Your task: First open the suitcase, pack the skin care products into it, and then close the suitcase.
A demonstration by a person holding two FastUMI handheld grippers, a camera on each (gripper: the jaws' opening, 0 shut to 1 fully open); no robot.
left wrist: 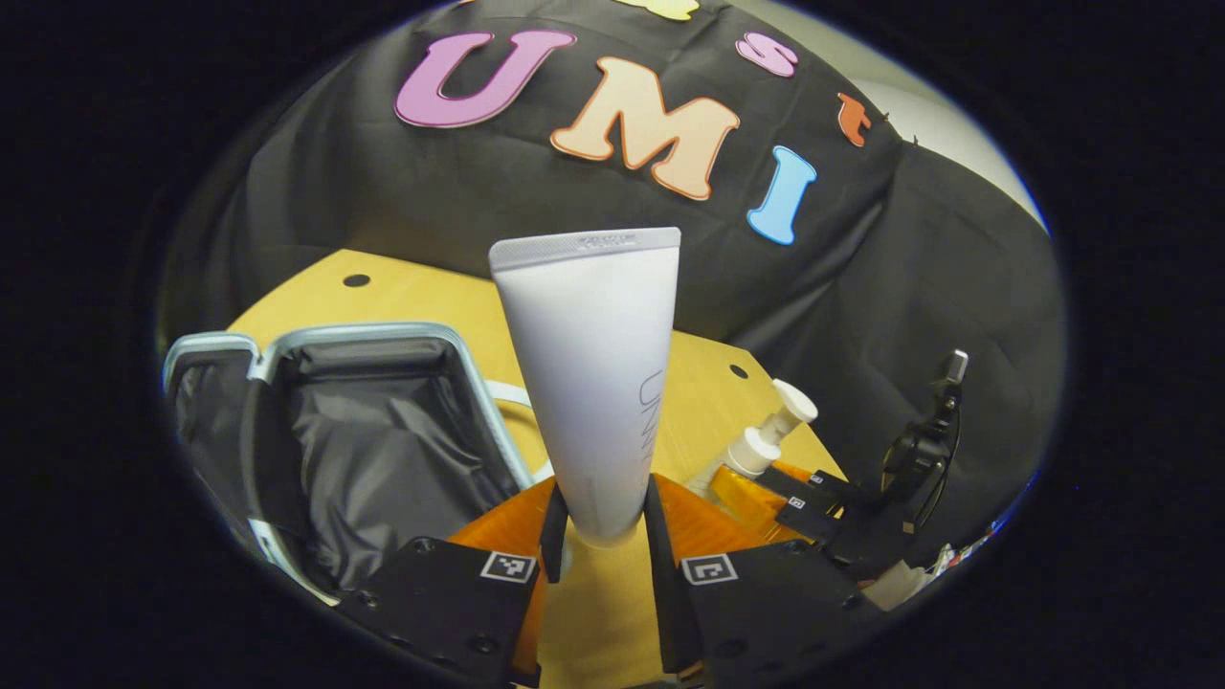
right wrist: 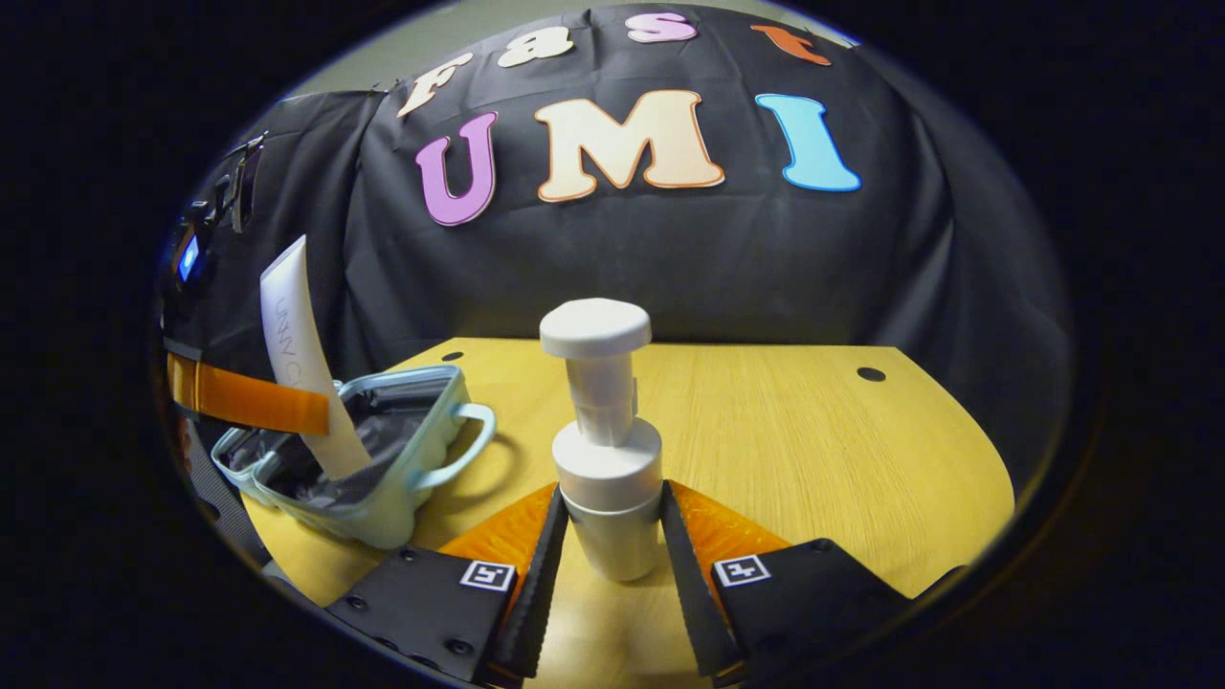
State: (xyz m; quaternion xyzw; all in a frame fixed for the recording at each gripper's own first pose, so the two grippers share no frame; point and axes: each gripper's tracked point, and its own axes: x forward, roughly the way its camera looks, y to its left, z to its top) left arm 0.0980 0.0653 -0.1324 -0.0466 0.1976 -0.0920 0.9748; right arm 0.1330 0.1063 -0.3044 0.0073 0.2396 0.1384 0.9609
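Skincare items number two: one white squeeze tube (left wrist: 593, 383) and one white pump bottle (right wrist: 605, 459). One suitcase (right wrist: 383, 469) is on the wooden table (right wrist: 813, 450), lying open, pale blue in its shell and handle, with a dark grey fabric lining loosely creased inside.

The left gripper (left wrist: 603, 536) clamps the tube near its capped lower end, both fingers pressed against its sides. The tube stands upright with its flat crimped seal at the top, plain white with thin grey lettering down one side. In the left gripper view it sits just right of the open suitcase; in the right gripper view its lower end hangs over the suitcase's interior, tilted a little.

The right gripper (right wrist: 612, 545) is closed on the pump bottle, its fingers touching the body just below the collar. The bottle is upright, with a round flat-topped pump head on a narrow neck and a short cylindrical body, and it stands to the right of the suitcase. Whether its base touches the table cannot be told.
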